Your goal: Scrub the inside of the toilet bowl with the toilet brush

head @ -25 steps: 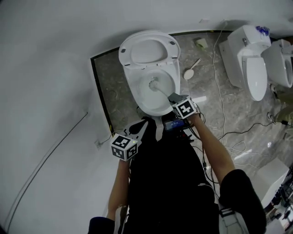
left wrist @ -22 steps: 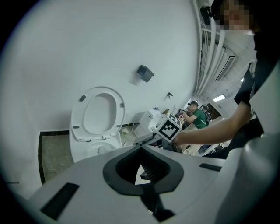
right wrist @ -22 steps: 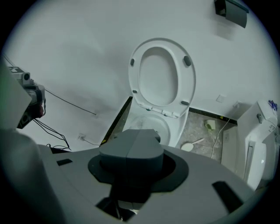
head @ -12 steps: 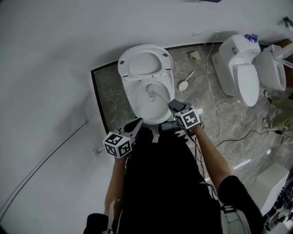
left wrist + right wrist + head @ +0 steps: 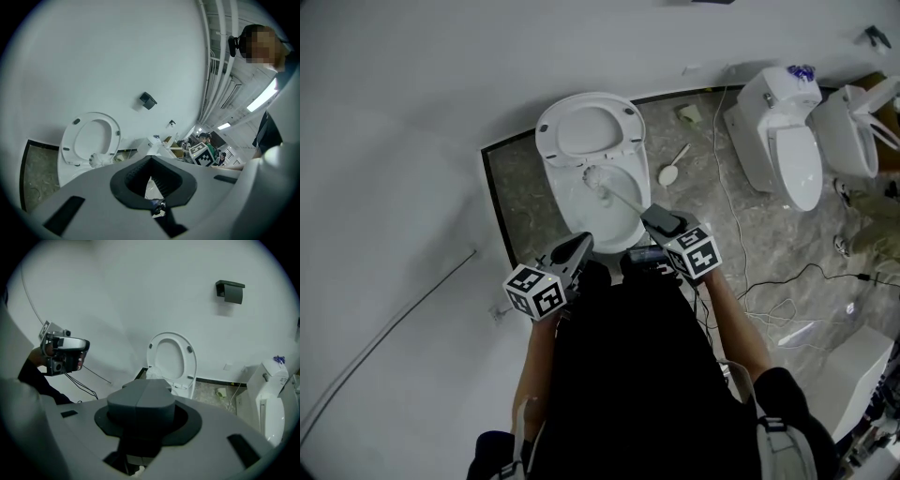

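Note:
The white toilet [image 5: 630, 217] stands against the wall with its seat [image 5: 581, 127] raised; the seat [image 5: 91, 136] [image 5: 172, 357] also shows in both gripper views. The toilet brush's white head [image 5: 592, 176] is inside the bowl near its back, and its thin handle slants down to my right gripper [image 5: 661, 221]. That gripper [image 5: 140, 399] is shut on the handle, which its jaws hide; the brush head [image 5: 152, 372] peeks just beyond them. My left gripper [image 5: 574, 249] hovers at the bowl's front left rim. It [image 5: 151, 180] is open and holds nothing. The brush head [image 5: 99, 160] shows by the seat.
Two more white toilets [image 5: 773, 141] [image 5: 848, 131] stand at the right. A white round-headed tool [image 5: 668, 173] lies on the marble floor beside the bowl. Cables [image 5: 769, 291] trail across the floor at the right. A dark paper holder [image 5: 230, 290] hangs on the wall.
The brush head has moved from the middle of the bowl toward its back, near the seat hinge. My left gripper has come up closer to the bowl's front rim.

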A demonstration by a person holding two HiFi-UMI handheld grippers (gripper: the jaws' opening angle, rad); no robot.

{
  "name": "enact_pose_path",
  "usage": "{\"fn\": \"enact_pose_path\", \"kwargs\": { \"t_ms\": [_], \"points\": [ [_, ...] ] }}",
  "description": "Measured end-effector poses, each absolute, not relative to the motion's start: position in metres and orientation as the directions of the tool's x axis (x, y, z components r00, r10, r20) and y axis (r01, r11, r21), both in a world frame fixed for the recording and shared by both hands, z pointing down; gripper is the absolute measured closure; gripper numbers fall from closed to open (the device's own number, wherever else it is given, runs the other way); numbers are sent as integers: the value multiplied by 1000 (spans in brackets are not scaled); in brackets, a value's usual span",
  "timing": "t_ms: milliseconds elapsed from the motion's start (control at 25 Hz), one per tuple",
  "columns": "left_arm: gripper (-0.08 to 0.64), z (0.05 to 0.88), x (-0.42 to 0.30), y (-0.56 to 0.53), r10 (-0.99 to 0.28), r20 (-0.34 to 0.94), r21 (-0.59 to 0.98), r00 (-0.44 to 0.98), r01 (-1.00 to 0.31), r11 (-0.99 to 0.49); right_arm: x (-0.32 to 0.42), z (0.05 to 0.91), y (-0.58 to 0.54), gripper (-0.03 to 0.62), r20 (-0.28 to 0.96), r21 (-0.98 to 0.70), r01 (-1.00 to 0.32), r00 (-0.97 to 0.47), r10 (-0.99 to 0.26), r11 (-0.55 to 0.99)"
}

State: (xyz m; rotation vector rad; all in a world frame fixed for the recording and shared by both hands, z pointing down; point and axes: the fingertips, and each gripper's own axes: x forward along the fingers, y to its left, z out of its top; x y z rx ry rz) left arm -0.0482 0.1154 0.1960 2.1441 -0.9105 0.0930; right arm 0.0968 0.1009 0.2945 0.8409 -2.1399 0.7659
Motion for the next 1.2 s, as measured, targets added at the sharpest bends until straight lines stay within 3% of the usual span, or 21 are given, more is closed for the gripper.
{"fn": "enact_pose_path", "kwargs": {
  "t_ms": [520, 1200],
  "points": [
    [549, 159, -52, 126, -631, 289, 620, 720, -643, -450, 96, 214, 126, 423, 611, -369, -691, -684, -398, 622],
    [549, 151, -39, 128, -626, 293, 606, 722, -647, -463, 95, 199, 124, 425, 587, -351, -674, -699, -408, 650]
  ]
}}
